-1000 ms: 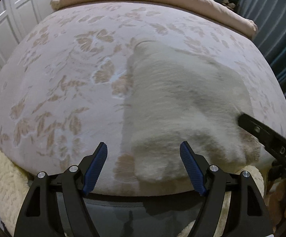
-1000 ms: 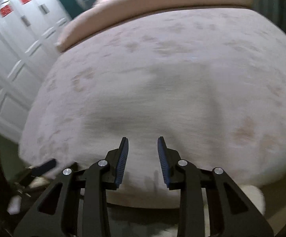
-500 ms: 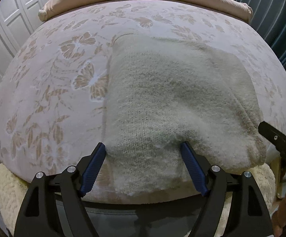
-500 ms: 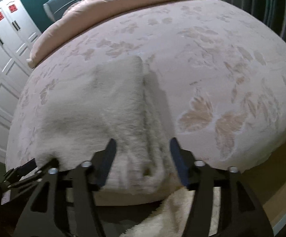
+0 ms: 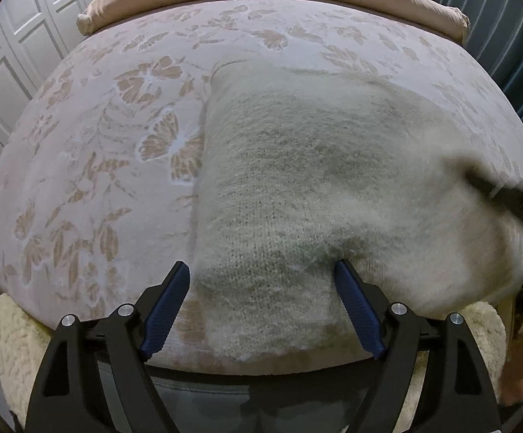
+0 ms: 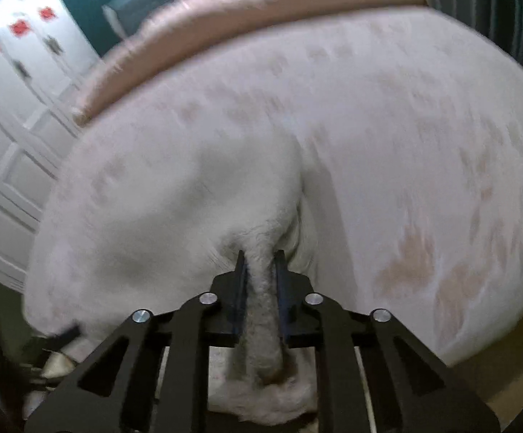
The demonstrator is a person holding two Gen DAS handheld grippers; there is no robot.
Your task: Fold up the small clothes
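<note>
The left gripper (image 5: 261, 301) has its jaws spread and opening astride the near hem of the cream knit sweater (image 5: 315, 166), which lies on the floral bed (image 5: 110, 151). The right gripper (image 6: 260, 270) is closing, jaws pinching the sweater's edge. No writing is legible.

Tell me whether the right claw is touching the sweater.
Touching. The right wrist view shows the right claw, its jaws closing, pinching a fold of the sweater.

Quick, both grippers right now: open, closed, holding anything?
Left gripper: opening wide, straddling the knit garment edge, not gripping it.
Right gripper: closing, pinching a fold of the garment.
</note>
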